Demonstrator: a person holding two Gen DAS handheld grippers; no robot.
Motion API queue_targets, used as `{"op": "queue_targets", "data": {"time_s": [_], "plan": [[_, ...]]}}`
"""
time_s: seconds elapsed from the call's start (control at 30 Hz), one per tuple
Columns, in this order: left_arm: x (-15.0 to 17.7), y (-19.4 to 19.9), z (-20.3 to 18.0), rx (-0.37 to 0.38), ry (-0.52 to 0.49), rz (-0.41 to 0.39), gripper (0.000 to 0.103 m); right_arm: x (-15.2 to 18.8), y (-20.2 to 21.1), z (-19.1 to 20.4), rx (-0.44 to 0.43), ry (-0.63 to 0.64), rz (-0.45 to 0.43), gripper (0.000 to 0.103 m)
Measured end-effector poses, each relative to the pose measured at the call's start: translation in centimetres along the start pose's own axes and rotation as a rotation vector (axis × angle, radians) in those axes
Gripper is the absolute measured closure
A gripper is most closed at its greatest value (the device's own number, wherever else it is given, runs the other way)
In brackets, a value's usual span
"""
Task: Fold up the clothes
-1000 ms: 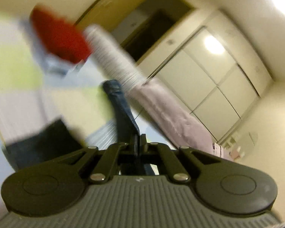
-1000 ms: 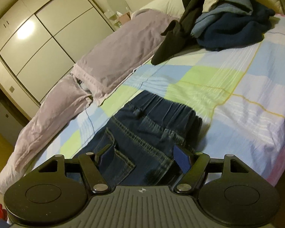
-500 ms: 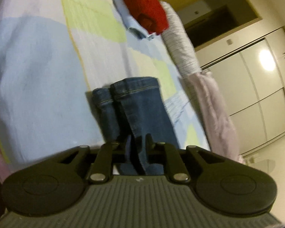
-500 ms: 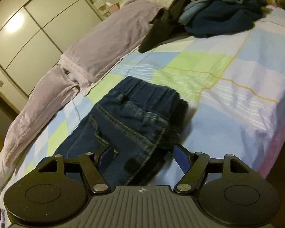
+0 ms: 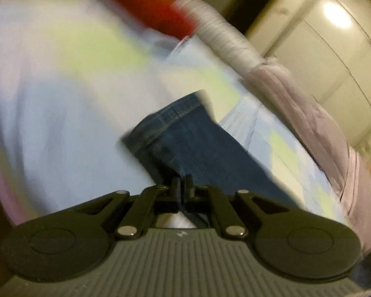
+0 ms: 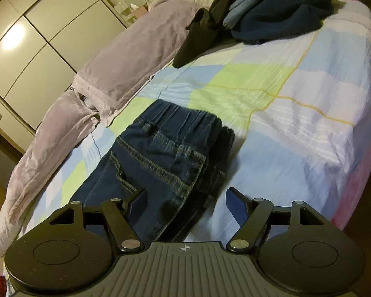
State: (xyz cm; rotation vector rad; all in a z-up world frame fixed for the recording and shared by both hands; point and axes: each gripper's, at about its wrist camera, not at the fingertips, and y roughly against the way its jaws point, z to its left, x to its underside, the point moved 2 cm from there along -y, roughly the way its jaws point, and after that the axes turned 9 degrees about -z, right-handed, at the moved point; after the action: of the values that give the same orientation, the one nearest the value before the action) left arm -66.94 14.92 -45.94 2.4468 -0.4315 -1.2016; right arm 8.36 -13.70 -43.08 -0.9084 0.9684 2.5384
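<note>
The left gripper [image 5: 181,184] now sits lower over the bed [image 5: 61,113] than a second ago, its fingers pinched nearly together on the leg end of the jeans [image 5: 185,133], whose hem lies toward 11 o'clock; half a second back the fingers stood slightly parted. I judge the legs are being regripped for a fold. The right gripper [image 6: 185,200] hovers as before, fingers wide and holding nothing, over the waistband end at 12 o'clock. The jeans lie flat mid-bed; a pile of unfolded clothes [image 6: 272,12] waits at 1 o'clock
</note>
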Motion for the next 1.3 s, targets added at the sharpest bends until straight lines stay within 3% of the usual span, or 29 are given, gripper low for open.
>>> {"op": "queue_targets", "data": {"time_s": [0.1, 0.17, 0.27, 0.33, 0.4, 0.6, 0.63, 0.67, 0.7, 0.73, 0.9, 1.07, 1.3], "plan": [[0.1, 0.5, -0.9, -0.009, -0.058, -0.020, 0.101, 1.6, 1.7, 1.6, -0.108, -0.049, 0.029, 0.030], [0.2, 0.6, -0.7, -0.003, -0.051, -0.016, 0.101, 4.0, 2.4, 3.1, -0.232, -0.116, 0.123, 0.030], [0.1, 0.6, -0.3, 0.007, -0.016, -0.010, 0.101, 9.7, 1.4, 5.5, -0.367, -0.251, 0.357, 0.032], [0.0, 0.4, 0.1, 0.013, 0.011, -0.006, 0.101, 13.5, 0.4, 7.2, -0.412, -0.295, 0.491, 0.055], [0.0, 0.3, 0.4, 0.017, 0.022, 0.000, 0.101, 15.5, -0.4, 8.3, -0.424, -0.326, 0.532, 0.055], [-0.1, 0.3, 0.9, 0.035, 0.031, 0.011, 0.101, 15.9, -1.7, 9.6, -0.406, -0.371, 0.496, 0.055], [-0.2, 0.3, 0.9, 0.038, 0.026, 0.012, 0.101, 15.9, -2.0, 9.6, -0.401, -0.376, 0.495, 0.059], [-0.3, 0.2, 0.9, 0.042, 0.020, 0.013, 0.101, 15.8, -2.2, 9.6, -0.399, -0.372, 0.487, 0.066], [-0.4, 0.2, 0.8, 0.046, 0.008, 0.012, 0.101, 15.6, -2.3, 9.7, -0.388, -0.353, 0.472, 0.093], [-0.6, 0.5, 0.6, 0.055, -0.006, 0.005, 0.101, 15.5, -2.3, 9.9, -0.378, -0.319, 0.461, 0.097], [-1.0, 1.5, -0.5, 0.087, -0.104, -0.029, 0.101, 14.4, -1.5, 11.7, -0.387, -0.163, 0.426, 0.099], [-0.4, 0.7, 0.8, 0.068, -0.033, 0.012, 0.101, 14.9, -1.8, 11.7, -0.342, -0.212, 0.488, 0.099], [-0.4, 0.7, 0.7, 0.067, -0.037, 0.011, 0.101, 14.4, -2.0, 11.3, -0.349, -0.303, 0.477, 0.098]]}}
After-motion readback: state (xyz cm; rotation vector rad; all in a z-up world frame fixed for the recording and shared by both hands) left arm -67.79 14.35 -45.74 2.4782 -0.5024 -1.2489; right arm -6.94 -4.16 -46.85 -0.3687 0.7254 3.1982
